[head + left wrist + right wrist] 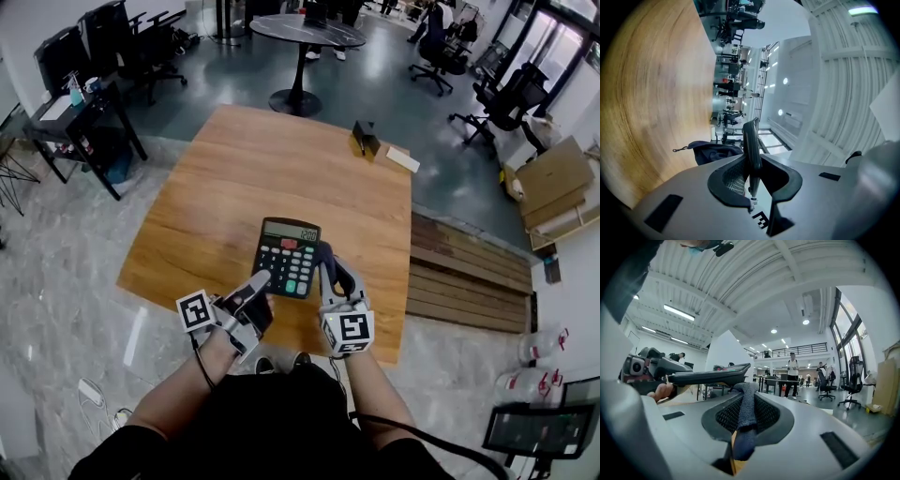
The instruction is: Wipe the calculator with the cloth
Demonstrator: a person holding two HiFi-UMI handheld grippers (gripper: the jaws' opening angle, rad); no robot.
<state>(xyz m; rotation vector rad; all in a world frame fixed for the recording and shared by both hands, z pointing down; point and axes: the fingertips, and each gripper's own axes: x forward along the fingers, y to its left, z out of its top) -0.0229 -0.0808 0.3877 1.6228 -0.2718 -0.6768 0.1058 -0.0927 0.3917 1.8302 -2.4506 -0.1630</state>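
Closest to us, our forearms (183,392) reached out from the bottom edge over the near side of a wooden surface (234,178). At left, our left hand-held gripper (259,281) pinched the near left corner of the calculator (288,256). Its own view showed the jaws pressed on the thin dark body, seen edge-on between the pads. We held the calculator over the near part of the surface, between the two grippers, keys up and display at the far end. We could not tell whether it touched the wood. Just right of it, our right hand-held gripper (336,283) was clamped on a dark blue cloth (326,255), a fold of which stood up between the pads in that gripper's view. The cloth sat right beside the calculator's right edge, and we could not tell whether the two touched. Farther off, from left to right, we saw a black desk (70,117) on the floor, a round table (307,31), a small black object (366,138) at the surface's far edge, office chairs (506,98) and flattened cardboard (553,178).
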